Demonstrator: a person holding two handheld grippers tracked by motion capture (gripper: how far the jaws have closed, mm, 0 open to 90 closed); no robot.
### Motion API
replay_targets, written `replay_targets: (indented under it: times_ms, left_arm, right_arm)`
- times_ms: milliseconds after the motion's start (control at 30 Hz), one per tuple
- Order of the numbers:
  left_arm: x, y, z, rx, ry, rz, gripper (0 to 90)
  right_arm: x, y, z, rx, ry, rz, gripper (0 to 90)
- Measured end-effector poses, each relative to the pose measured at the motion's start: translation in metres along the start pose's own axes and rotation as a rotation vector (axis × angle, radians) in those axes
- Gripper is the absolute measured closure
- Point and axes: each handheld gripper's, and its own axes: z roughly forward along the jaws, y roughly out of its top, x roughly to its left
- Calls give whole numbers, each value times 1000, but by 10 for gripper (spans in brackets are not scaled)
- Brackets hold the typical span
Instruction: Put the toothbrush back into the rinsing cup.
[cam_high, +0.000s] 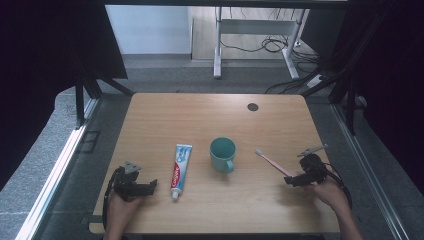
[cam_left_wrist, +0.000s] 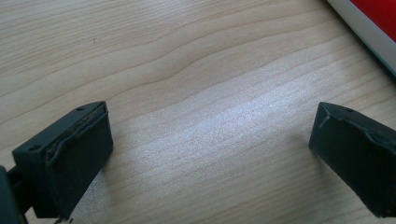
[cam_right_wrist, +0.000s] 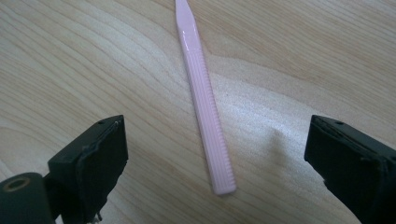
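A person stands at a pale wooden table (cam_high: 210, 115) with fine wavy grain, holding a black 2-jaw claw in each hand.

The right gripper (cam_high: 289, 180) hovers low over the table's right side. Its 2 blocky matte jaws are spread wide and pinch nothing. Between them lies the butt end of a pink toothbrush (cam_right_wrist: 205, 107), a slim, glossy plastic stick with fine ribbing along the handle. The jaws flank it on both sides without touching it. From the claw the handle runs straight ahead, narrowing toward the bristled head at the far end.

Beyond the brush head, further from this claw, stands a teal mug (cam_high: 222, 154), round and smooth, its handle turned toward the person.

The left gripper (cam_high: 154, 184) rests low near the table's front left. Its 2 chunky rubber-faced jaws also stand wide apart, with bare wood between them. Just ahead of its tips lies a flat toothpaste tube (cam_high: 181, 170), white with red and blue print, its small cap end nearest the person.
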Motion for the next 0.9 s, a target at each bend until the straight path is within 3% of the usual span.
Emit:
replay_targets:
  times_ms: [167, 600, 900]
  left_arm:
    - [0, 0, 0, 2, -1, -2, 0]
    - [0, 0, 0, 1, 0, 0, 0]
    - [0, 0, 0, 1, -1, -1, 0]
  right_arm:
    - [0, 6, 1, 21, 3, 2, 88]
    - [-2, 27, 3, 80, 44, 18, 292]
    - [1, 43, 8, 164, 15, -38, 386]
